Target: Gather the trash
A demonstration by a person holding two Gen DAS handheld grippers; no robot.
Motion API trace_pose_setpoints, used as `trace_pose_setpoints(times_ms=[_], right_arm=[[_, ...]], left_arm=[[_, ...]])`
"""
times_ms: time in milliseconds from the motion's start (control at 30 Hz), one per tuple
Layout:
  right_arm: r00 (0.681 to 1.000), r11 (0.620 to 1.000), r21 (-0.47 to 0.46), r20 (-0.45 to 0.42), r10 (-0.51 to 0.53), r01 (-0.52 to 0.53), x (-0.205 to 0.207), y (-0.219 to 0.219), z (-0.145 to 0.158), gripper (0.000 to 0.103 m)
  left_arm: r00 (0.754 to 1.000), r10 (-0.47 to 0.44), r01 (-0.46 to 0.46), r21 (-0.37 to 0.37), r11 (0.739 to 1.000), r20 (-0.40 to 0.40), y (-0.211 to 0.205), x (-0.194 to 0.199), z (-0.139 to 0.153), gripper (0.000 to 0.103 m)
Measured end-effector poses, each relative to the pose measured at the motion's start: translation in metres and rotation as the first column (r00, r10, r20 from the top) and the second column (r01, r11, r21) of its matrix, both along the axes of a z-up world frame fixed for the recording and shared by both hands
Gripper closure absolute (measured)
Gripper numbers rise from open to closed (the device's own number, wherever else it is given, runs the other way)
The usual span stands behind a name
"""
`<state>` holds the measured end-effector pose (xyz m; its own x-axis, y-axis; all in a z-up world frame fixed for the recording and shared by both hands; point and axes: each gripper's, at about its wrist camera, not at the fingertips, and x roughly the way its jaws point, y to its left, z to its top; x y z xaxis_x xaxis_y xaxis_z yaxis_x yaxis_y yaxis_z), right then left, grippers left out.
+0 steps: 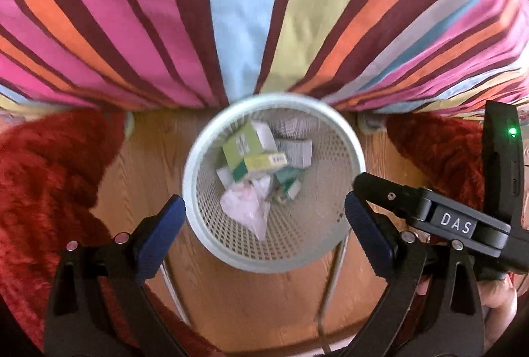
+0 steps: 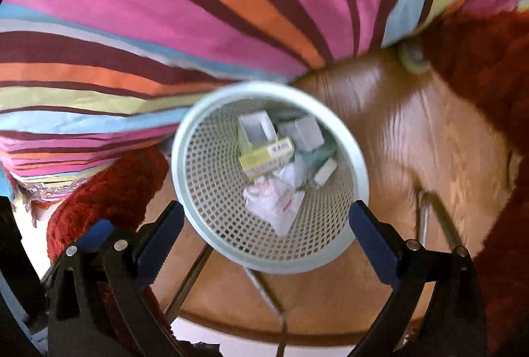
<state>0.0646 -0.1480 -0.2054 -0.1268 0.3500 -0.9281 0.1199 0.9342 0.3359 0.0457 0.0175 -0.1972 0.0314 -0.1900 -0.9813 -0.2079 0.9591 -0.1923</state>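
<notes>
A white mesh wastebasket (image 1: 195, 158) (image 2: 180, 155) stands on a brown wooden surface, seen from above in both views. Inside lie a green box (image 1: 243, 147), a yellow box (image 1: 266, 161) (image 2: 267, 158), white boxes (image 1: 297, 152) (image 2: 309, 133) and a crumpled white plastic wrapper (image 1: 246, 208) (image 2: 274, 203). My left gripper (image 1: 264, 208) hovers over the basket, open, nothing between its blue pads. My right gripper (image 2: 266, 213) is also open and empty above it. The right tool's black housing marked DAS (image 1: 456, 226) shows at the right of the left wrist view.
A striped bedcover (image 1: 244, 9) (image 2: 198, 9) hangs just behind the basket. Red fluffy fabric (image 1: 39, 175) (image 2: 109, 191) lies on both sides. Thin metal rods (image 1: 330, 274) (image 2: 264, 290) run across the wood below the basket. A hand (image 1: 499, 297) holds the right tool.
</notes>
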Motion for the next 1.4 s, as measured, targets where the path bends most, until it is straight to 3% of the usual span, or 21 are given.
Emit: trace_pose_setpoints(times_ms=[300,467,633,833,1133,1400], right_arm=[[0.969,0.999,-0.048,0.245,0.024,-0.012,0.0,-0.01,0.063,0.008],[0.921,0.997,-0.083,0.389,0.038,-0.006,-0.001,-0.017,0.101,0.008],[0.848,0.99,-0.142,0.522,0.094,-0.022,-0.003,-0.014,0.136,0.008],[0.779,0.981,-0.194,0.611,0.143,-0.028,-0.009,-0.009,0.159,0.008],[0.731,0.978,-0.205,0.664,0.158,-0.024,-0.013,-0.007,0.17,0.008],[0.698,0.977,-0.213,0.697,0.165,-0.018,-0.016,-0.009,0.183,0.008]], left_arm=[[0.985,0.023,-0.031,0.047,0.998,0.17,0.01,-0.005,0.041,0.009],[0.968,0.009,-0.032,0.09,0.995,0.249,0.009,-0.006,0.063,0.009],[0.945,-0.034,-0.023,0.167,0.986,0.326,0.007,-0.005,0.086,0.009],[0.913,-0.054,-0.035,0.209,0.977,0.405,0.009,-0.006,0.113,0.009],[0.861,-0.047,-0.087,0.238,0.967,0.507,0.015,-0.011,0.152,0.009],[0.847,-0.053,-0.095,0.249,0.964,0.529,0.011,-0.011,0.161,0.009]])
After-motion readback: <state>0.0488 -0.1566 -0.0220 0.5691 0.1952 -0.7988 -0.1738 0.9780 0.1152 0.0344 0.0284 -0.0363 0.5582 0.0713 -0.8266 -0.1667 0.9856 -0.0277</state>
